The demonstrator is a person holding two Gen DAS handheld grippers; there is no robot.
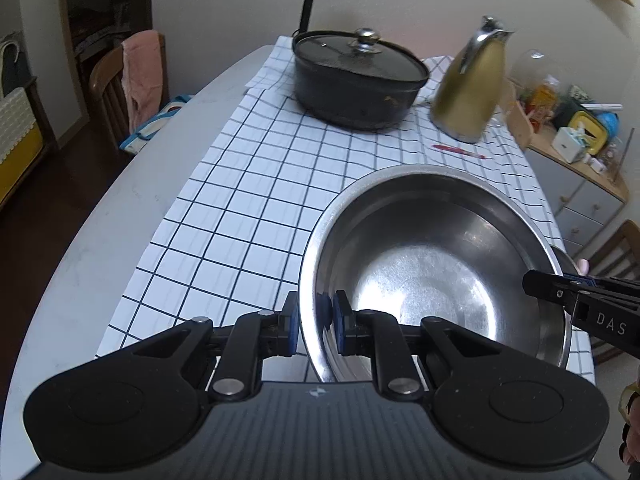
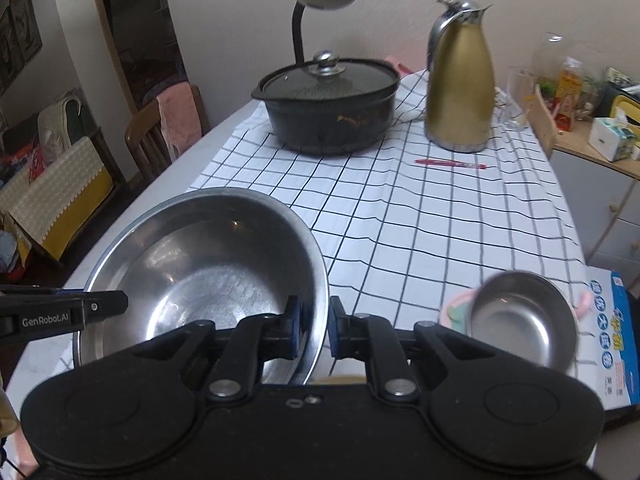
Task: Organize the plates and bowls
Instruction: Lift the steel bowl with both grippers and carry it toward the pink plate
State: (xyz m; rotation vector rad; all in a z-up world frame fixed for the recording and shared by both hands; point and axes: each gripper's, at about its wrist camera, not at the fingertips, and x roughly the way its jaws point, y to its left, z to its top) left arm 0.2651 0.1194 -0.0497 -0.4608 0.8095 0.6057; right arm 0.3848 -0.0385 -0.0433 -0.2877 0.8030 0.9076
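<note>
Both the left gripper (image 1: 314, 322) and right gripper (image 2: 314, 328) clamp opposite rims of the large round stainless-steel bowl (image 1: 432, 272), jaws narrowly apart; the small steel bowl (image 2: 520, 320) beside it looks blurred.

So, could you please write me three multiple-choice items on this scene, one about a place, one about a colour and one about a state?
1. Where does the red pen lie?
A. in front of the gold jug
B. inside the black pot
C. in the small bowl

2. What colour are the checked cloth's lines?
A. red
B. dark
C. green

3. How is the large steel bowl held?
A. untouched
B. by one gripper
C. by the left gripper and right gripper, each gripping its rim

Answers: 1 A, the pen lies on the cloth before the jug; 2 B, dark lines on white; 3 C, each wrist view shows fingers astride the rim.
</note>
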